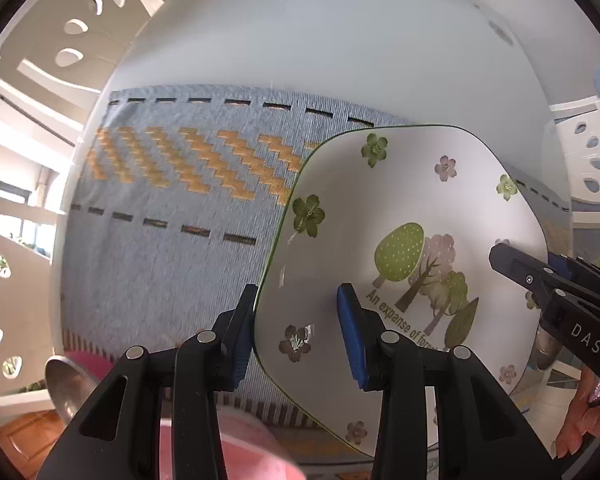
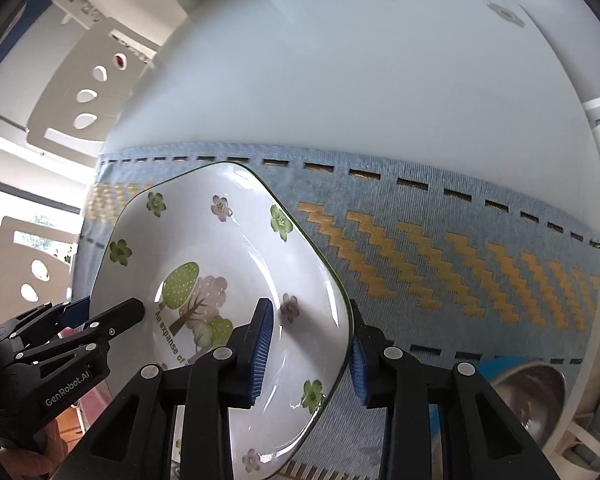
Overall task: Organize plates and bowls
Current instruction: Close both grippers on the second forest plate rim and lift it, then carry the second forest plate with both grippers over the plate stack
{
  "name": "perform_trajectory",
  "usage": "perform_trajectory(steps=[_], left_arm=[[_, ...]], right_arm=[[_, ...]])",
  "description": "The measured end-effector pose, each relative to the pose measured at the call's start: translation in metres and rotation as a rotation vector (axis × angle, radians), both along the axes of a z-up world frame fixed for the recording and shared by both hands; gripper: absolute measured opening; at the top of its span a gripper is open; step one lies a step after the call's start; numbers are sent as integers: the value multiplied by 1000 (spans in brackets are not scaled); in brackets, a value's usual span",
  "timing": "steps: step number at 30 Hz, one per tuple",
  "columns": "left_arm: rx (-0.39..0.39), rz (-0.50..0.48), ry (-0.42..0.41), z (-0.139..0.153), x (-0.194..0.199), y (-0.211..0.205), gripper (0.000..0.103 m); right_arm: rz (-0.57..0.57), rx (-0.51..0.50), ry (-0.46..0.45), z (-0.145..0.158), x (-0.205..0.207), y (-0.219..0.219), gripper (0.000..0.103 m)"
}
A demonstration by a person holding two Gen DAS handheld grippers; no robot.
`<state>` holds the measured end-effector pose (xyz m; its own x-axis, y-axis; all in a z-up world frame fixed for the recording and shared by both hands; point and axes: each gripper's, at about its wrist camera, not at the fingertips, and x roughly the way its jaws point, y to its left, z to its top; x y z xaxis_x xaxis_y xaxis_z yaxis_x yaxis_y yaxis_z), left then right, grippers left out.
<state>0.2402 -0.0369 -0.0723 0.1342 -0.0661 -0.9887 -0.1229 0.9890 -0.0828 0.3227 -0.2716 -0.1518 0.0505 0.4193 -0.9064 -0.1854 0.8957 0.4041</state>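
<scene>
While both grippers straddled its rim, I had the plate (image 1: 400, 216) above the blue mat (image 1: 160, 272).
My left gripper (image 1: 298, 334) gripped one edge and my right gripper (image 2: 310, 346) the opposite edge; steel bowls (image 2: 534, 396) sat near the table's (image 2: 360, 80) edges.

Black grippers (image 1: 298, 334) — blue ribbed fingers (image 1: 350, 336), silver screws — white lettering.

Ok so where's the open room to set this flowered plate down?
Free: the blue woven mat beyond the flowered plate, bordered by bare white table behind. Crowded: the near edge, with a steel bowl at the right corner and another steel bowl beside pink dishes at the left.
</scene>
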Motion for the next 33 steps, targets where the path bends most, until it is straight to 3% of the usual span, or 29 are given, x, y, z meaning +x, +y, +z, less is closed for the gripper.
perform_trajectory(steps=[7,21,33], left_arm=[[-20,7,-42,30,-33,15,36],[-89,76,-121,81,-113,50,36],[-99,93,-123,86,-171,67,36]], right_arm=[[0,26,-39,39,-33,-4,34],[24,99,-34,81,-116,4,34],[40,164,9,82,-169,15,34]])
